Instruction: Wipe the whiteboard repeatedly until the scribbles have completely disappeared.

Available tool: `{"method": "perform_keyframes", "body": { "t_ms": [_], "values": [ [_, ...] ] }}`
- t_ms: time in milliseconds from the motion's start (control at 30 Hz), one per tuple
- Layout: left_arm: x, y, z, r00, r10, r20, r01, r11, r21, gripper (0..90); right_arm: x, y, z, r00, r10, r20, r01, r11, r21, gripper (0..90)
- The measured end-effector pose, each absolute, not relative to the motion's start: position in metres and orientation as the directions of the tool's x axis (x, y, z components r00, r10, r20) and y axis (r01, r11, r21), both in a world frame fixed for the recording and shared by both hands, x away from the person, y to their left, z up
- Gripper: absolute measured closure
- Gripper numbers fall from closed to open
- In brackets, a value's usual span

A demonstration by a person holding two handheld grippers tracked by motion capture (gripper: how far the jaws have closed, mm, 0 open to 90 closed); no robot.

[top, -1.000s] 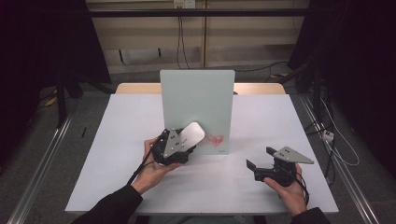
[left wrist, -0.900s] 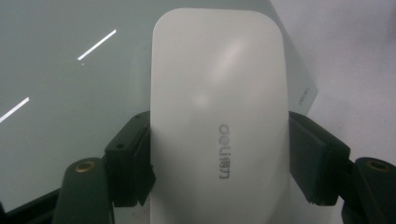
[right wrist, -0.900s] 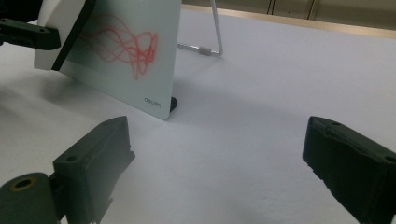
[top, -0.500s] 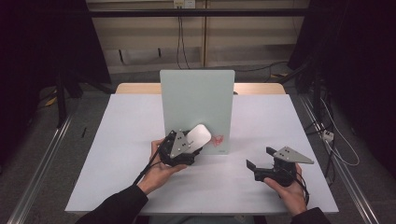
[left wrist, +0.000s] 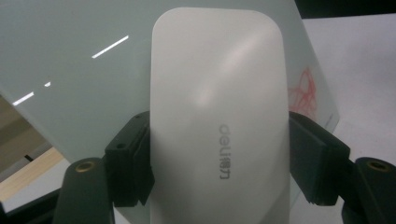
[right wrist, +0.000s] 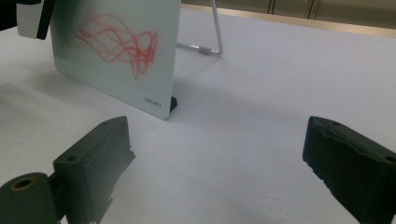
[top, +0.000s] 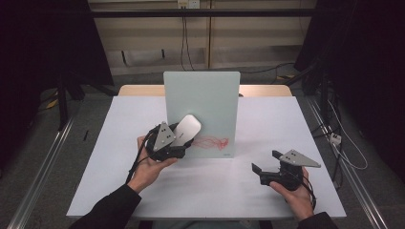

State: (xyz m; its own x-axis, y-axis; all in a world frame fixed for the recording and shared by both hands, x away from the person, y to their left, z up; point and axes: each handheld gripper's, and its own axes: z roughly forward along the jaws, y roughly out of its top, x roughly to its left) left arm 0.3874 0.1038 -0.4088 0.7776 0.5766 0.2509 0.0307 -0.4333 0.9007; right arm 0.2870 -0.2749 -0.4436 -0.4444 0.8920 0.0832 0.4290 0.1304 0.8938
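Eraser work seems to be the business at this desk (top: 119,157): the left gripper (top: 177,138) is clenched on a white, pill-shaped board eraser (top: 186,130), its two black pads pressing the eraser's long sides, as the left gripper view shows plainly (left wrist: 217,121). Held by the flanks like that, the eraser's flat face is free to meet the surface, which I take to be the reason for the grip. It sits just in front of the upright pale-green glass board (top: 203,95), at the board's lower left, and whether it touches the glass I cannot tell. The red scribble (top: 212,141) lies low on the board, just to the right of the eraser, so the eraser looks poised beside the very marks it would wipe. The board stands on a wire stand (right wrist: 212,39) behind it, tilted back enough to stay put under light pressure. Off to the right, well apart from the board, the right gripper (top: 267,164) rests near the desk with its jaws released and nothing between them, seemingly kept out of the way.
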Motion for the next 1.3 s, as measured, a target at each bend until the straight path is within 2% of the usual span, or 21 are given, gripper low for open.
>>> {"method": "perform_keyframes", "body": {
  "t_ms": [233, 333, 1000, 1300],
  "values": [
    [0.381, 0.102, -0.426, 0.787, 0.547, 0.287, 0.01, -0.475, 0.88, 30.3, 0.287, -0.274, -0.443, -0.447, 0.891, 0.081, 0.427, 0.134, 0.894, 7.7],
    [0.381, 0.099, -0.427, 0.793, 0.544, 0.276, 0.01, -0.463, 0.886, 30.3, 0.287, -0.274, -0.444, -0.449, 0.89, 0.077, 0.427, 0.138, 0.893, 7.7],
    [0.374, 0.048, -0.444, 0.843, 0.447, 0.301, -0.036, -0.511, 0.859, 30.2, 0.287, -0.274, -0.444, -0.449, 0.89, 0.084, 0.428, 0.132, 0.894, 7.7],
    [0.383, 0.065, -0.426, 0.831, 0.477, 0.285, -0.024, -0.481, 0.876, 30.3, 0.287, -0.275, -0.443, -0.45, 0.889, 0.086, 0.428, 0.13, 0.894, 7.7]
  ]
}}
